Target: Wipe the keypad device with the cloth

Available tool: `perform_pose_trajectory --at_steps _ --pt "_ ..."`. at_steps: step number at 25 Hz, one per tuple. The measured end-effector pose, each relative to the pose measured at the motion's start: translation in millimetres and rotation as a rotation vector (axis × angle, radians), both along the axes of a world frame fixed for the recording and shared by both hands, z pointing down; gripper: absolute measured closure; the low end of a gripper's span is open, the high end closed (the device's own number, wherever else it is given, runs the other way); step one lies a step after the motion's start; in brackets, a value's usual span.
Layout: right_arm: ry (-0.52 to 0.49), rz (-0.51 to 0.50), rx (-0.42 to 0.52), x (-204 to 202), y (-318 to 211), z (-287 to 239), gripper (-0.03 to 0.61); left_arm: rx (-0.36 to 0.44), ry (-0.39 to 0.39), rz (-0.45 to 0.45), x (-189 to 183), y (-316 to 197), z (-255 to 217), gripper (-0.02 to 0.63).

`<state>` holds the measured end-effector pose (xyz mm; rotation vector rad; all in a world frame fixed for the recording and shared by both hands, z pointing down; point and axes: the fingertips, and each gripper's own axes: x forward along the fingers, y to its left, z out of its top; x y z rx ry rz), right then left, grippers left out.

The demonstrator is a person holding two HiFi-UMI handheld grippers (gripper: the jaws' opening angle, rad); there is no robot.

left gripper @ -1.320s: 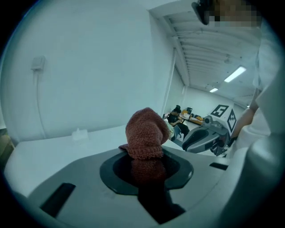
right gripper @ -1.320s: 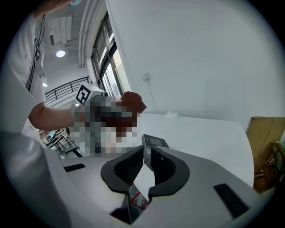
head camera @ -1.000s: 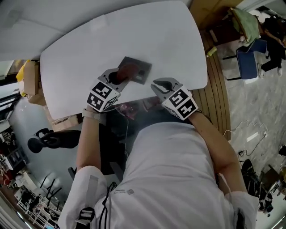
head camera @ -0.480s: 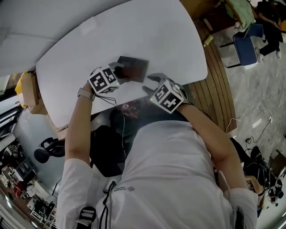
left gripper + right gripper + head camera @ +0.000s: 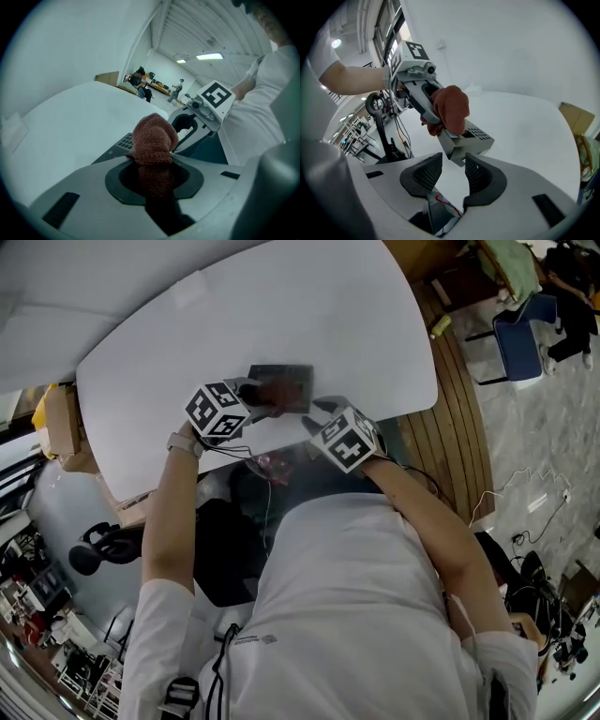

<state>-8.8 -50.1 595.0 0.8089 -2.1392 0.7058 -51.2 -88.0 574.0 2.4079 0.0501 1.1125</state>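
Observation:
The keypad device point(image 5: 286, 383) is a dark grey box lying flat near the front edge of the white table point(image 5: 309, 306). My left gripper point(image 5: 249, 397) is shut on a reddish-brown knitted cloth point(image 5: 154, 138), and the bunched cloth point(image 5: 274, 393) rests on the device's left part. In the right gripper view the cloth point(image 5: 451, 108) covers the near end of the keypad device point(image 5: 469, 140), whose button grid shows beside it. My right gripper point(image 5: 453, 172) is open with nothing between its pads, just short of the device's near corner, at its right front in the head view point(image 5: 323, 412).
A cardboard box point(image 5: 58, 418) stands at the table's left end. A wooden floor strip point(image 5: 461, 418) and a blue chair point(image 5: 523, 343) lie to the right. A black wheeled object point(image 5: 98, 545) stands on the floor at lower left.
My right gripper has opened and moved left toward the device's front corner. My left gripper with the cloth has shifted a little on the device.

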Motion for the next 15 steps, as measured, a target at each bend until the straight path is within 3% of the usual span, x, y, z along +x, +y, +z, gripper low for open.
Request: perform_pose_trajectory --at_steps 6,12,15 --pt "-0.03 0.038 -0.017 18.3 -0.4 2.4 0.427 -0.004 0.008 -0.059 7.9 11.9 -0.4 0.517" --pt "0.005 0.022 -0.007 33.0 2.4 2.2 0.439 -0.153 0.024 -0.082 19.6 35.3 0.1 0.518" --pt "0.023 0.005 0.046 34.3 1.9 -4.1 0.457 -0.137 0.047 -0.078 25.0 36.8 3.3 0.518"
